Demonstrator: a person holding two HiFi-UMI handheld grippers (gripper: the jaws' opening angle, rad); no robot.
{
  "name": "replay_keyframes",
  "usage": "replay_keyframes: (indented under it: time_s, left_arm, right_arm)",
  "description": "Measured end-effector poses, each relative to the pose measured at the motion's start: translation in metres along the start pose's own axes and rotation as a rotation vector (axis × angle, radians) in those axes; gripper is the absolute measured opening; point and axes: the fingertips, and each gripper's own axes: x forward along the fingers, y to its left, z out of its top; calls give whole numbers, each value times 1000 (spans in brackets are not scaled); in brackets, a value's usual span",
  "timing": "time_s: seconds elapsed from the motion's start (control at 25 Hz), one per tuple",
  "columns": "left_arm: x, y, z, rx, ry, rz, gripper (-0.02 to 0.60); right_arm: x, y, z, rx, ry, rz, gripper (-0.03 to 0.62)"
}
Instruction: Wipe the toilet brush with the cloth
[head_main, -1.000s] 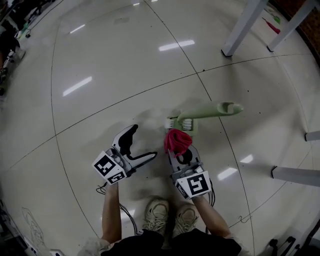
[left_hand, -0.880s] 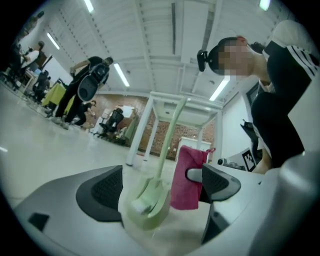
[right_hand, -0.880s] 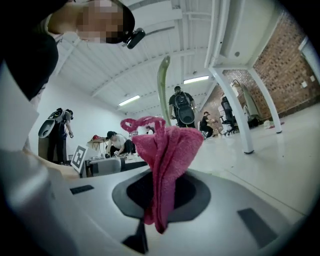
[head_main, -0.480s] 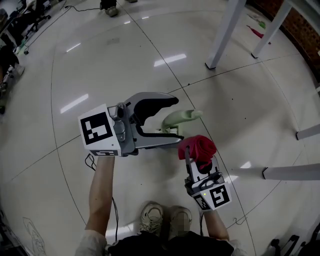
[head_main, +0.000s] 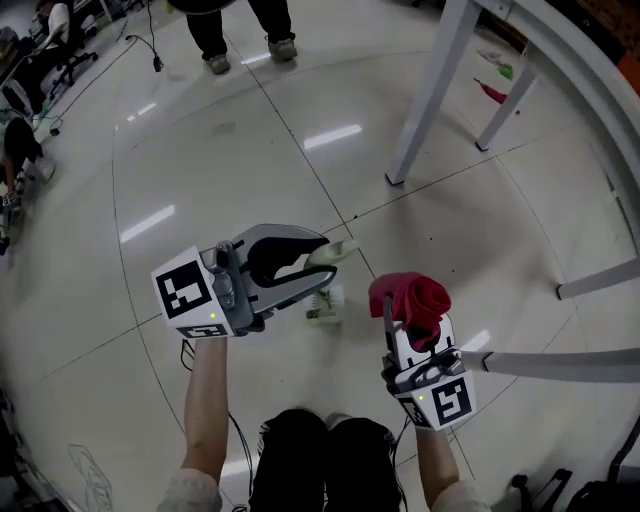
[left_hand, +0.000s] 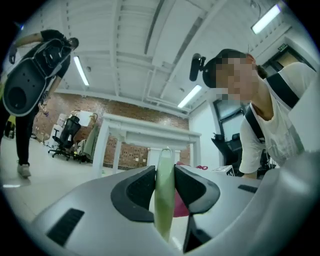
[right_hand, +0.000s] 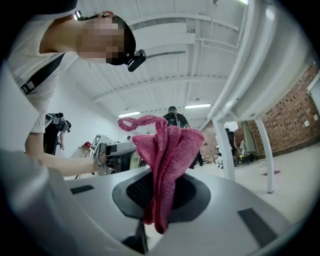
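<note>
Only overhead, probably: toilet brush head (head_main: 325, 305)

Glossy tiled floor (head_main: 200, 150), white table legs (head_main: 428, 90) standing

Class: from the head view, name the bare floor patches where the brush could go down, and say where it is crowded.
Widest bare floor: between the bystander's shoes and the toilet brush. A second patch lies between the near table leg and the cloth. Crowded: the right edge, under the table rails.
</note>
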Motion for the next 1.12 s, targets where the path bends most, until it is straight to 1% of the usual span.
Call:
replay_keyframes:
  time_s: [0.08, 0.12, 0.2, 0.32, 0.36, 0.4, 0.44, 0.52, 0.6, 0.68, 0.76, 0.84, 1.04, 1.12]
  left_arm:
    - [7, 6, 83, -33, -42, 17, 125]
    - [11, 5, 129, -49, -58, 20, 125]
    - [17, -4, 233, -72, -78, 20, 126]
    - [30, -24, 397, -72, -92, 18, 125]
    - [35, -32, 448, -71, -97, 23, 126]
    - [39, -42, 493, -75, -99, 32, 126]
    - [43, -53, 531, -80, -98, 47, 126]
    - [51, -75, 588, -78, -100, 67, 126]
    - [52, -99, 626, -77, -135, 56, 124]
    - [49, -118, 643, -53, -153, 54, 124]
    - [48, -127, 646, -10, -125, 64, 124]
    - [46, -134, 645, 9, -102, 73, 125]
    - [37, -142, 647, -3, -117, 76, 124]
    - [37, -144, 648, 4, -110, 72, 124]
  right_arm:
    - [25, -8, 85, 4, -1, -13, 31]
    - [37, -7, 134, 12, -6, -21, 31]
    - [60, 3, 244, 29, -27, -26, 31]
    - [89, 23, 421, 66, -77, -11, 31]
    - [97, 29, 473, 79, -82, -8, 31]
    - [103, 35, 517, 91, -69, -6, 31]
    - [106, 40, 552, 101, -45, -11, 31]
    - [109, 48, 603, 115, -5, -27, 31]
    - [101, 69, 632, 145, 10, 4, 31]
    - [89, 88, 644, 169, 5, 57, 31]
    - [80, 96, 647, 147, 5, 78, 31]
    - [73, 102, 646, 133, 13, 85, 31]
    - [65, 112, 659, 160, -17, 109, 31]
    - [68, 120, 669, 167, -34, 145, 31]
